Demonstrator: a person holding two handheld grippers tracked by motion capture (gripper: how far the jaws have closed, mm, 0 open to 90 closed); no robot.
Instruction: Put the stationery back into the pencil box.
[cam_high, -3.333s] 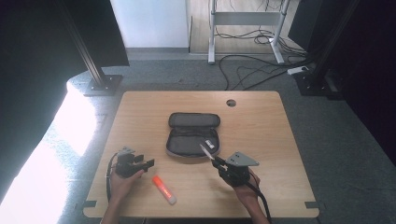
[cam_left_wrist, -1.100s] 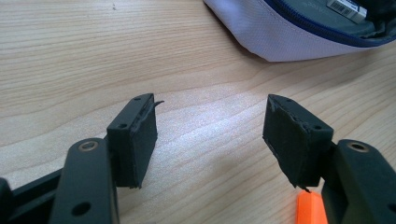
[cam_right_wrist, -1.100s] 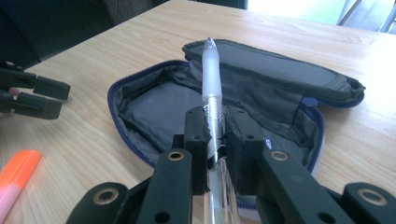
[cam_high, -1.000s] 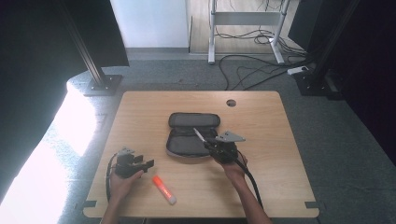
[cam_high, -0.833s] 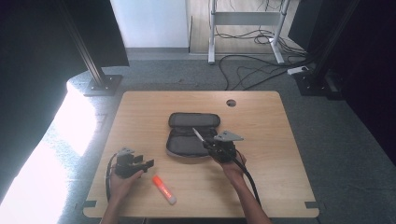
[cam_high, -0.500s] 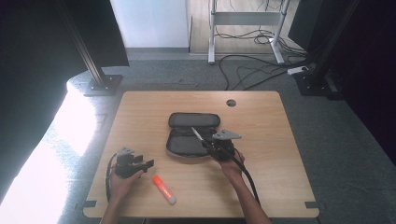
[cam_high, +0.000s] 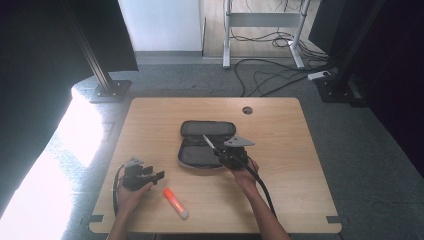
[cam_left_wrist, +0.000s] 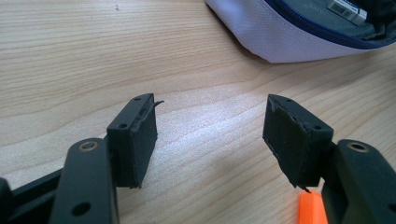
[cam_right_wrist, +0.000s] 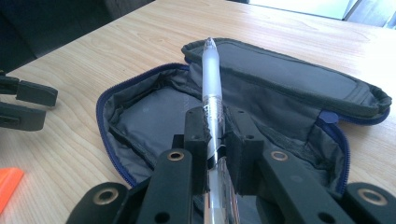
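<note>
Nearest, the left gripper (cam_left_wrist: 210, 135) rests on the wooden desk (cam_high: 300, 150), jaws spread with nothing between them, an orange marker (cam_high: 175, 203) just beside it. Farther off, the right gripper (cam_right_wrist: 217, 140) clamps a clear pen (cam_right_wrist: 211, 88) above the unzipped pencil case (cam_high: 206, 142).

Both grippers (cam_high: 141, 176) (cam_high: 226, 155) black w/ brass screws – right has grey plate, black cable.

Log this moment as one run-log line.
right gripper: shut on pen, above open pencil case | left gripper: open, holding nothing | orange marker: on table
</note>
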